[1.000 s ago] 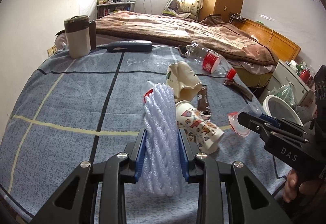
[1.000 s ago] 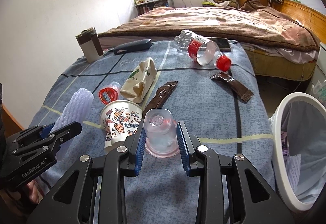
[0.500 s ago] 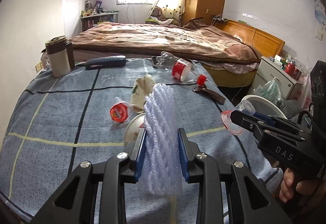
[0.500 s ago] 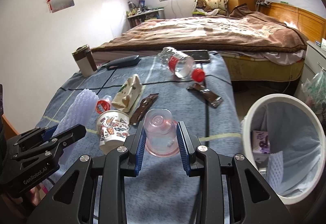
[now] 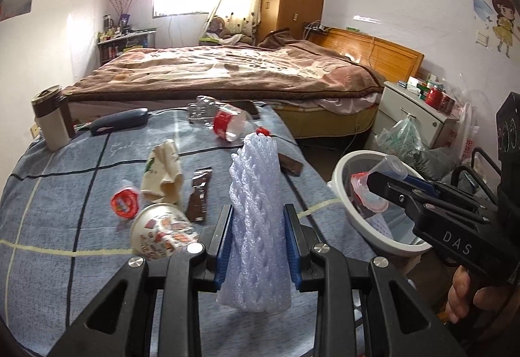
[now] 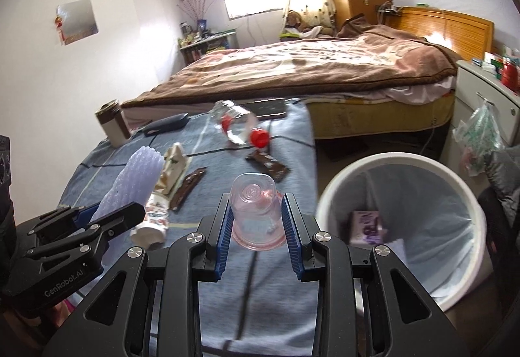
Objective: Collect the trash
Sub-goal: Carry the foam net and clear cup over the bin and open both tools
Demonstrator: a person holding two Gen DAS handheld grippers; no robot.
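A tan and brown mug (image 5: 52,120) stands at the far left corner of the blue checked table (image 5: 58,210). Just right of it, along the far edge, lies a dark blue case (image 5: 118,124). Nearer the middle lie a small cup with a red lid (image 5: 125,202), a crumpled paper bag (image 5: 162,175), a printed paper cup (image 5: 159,233) on its side and a brown wrapper (image 5: 200,197). A clear bottle with a red label (image 5: 224,123) lies near the far edge, with a phone (image 6: 268,108) beside it.

The left gripper (image 5: 258,246) squeezes a white foam net sleeve (image 5: 256,220), which stands up between its blue pads. Another brown wrapper (image 6: 268,163) lies close to the right edge of the table.

The right gripper (image 6: 256,225) pinches a clear plastic cup (image 6: 255,210), bottom end pointing away. In the left view this cup is in front of the white trash bin (image 6: 468,194), which stands on the floor past the right edge of the table. A purple box (image 6: 365,227) lies in the bin.
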